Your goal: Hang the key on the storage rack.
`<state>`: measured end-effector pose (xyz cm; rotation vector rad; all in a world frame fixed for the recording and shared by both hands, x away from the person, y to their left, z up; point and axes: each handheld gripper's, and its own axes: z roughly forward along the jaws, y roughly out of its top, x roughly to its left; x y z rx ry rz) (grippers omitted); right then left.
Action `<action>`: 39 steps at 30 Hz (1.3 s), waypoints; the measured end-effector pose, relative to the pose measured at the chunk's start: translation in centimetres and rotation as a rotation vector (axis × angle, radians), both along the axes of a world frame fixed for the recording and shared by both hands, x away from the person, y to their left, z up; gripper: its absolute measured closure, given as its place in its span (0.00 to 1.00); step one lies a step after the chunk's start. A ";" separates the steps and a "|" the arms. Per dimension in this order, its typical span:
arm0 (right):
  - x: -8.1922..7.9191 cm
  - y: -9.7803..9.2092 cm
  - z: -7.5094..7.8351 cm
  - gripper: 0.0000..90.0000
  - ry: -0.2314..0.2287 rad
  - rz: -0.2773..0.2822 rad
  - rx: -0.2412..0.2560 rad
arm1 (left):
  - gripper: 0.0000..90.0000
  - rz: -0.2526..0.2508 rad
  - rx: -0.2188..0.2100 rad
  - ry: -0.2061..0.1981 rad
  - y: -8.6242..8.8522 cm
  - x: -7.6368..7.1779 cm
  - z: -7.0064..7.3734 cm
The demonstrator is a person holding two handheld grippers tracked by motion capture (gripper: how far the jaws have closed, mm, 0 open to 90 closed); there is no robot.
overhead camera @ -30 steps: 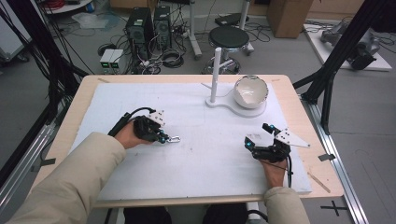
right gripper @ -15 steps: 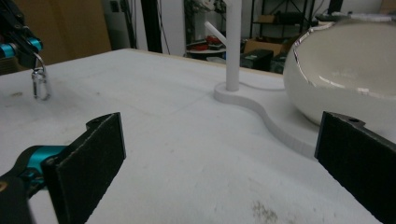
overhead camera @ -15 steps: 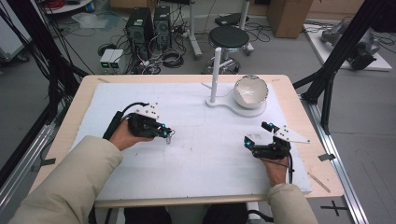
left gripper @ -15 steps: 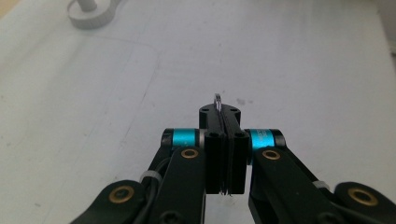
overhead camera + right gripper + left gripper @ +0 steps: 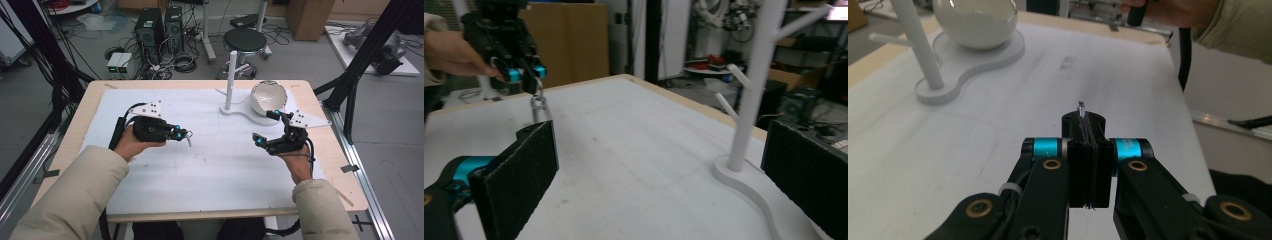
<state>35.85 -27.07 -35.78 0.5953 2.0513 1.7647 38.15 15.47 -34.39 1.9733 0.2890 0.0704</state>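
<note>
The left gripper point(image 5: 184, 134) is clamped on a small metal ring point(image 5: 188, 136), its jaws pressed together with a thin edge of the ring sticking out between the pads in the left gripper view point(image 5: 1083, 111). In the high view the ring hangs at the jaw tips, at the 3 o'clock end of the gripper, lifted above the white mat point(image 5: 210, 165). The right gripper view shows the same ring dangling below the teal-banded tips point(image 5: 538, 102), clear of the mat.

The right gripper point(image 5: 265, 128) stands wide open and holds nothing, its two black pads point(image 5: 521, 172) far apart in its own view. It hovers over the mat's right side, well apart from the ring, which lies toward its 9 o'clock in the high view.

A white stand point(image 5: 230, 75) with short pegs rises from a flat white base point(image 5: 240, 107) at about 1 o'clock from the left gripper, near the table's far edge. A white bowl point(image 5: 268, 96) rests on that base, just beyond the right gripper at its 12 o'clock. The mat covers most of the wooden table point(image 5: 90, 97).
</note>
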 end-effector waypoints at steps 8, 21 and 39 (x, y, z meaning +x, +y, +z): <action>0.7 2.6 3.0 0.01 -0.038 0.183 -0.018 | 0.99 -0.093 -0.101 -0.024 -0.7 -0.4 1.2; 1.6 8.1 4.5 0.01 0.035 0.395 -0.117 | 0.99 -0.160 -0.169 -0.040 -2.5 -0.8 2.1; 1.7 12.3 3.9 0.26 0.095 0.557 -0.200 | 0.99 -0.182 -0.170 -0.048 -2.9 -1.2 2.1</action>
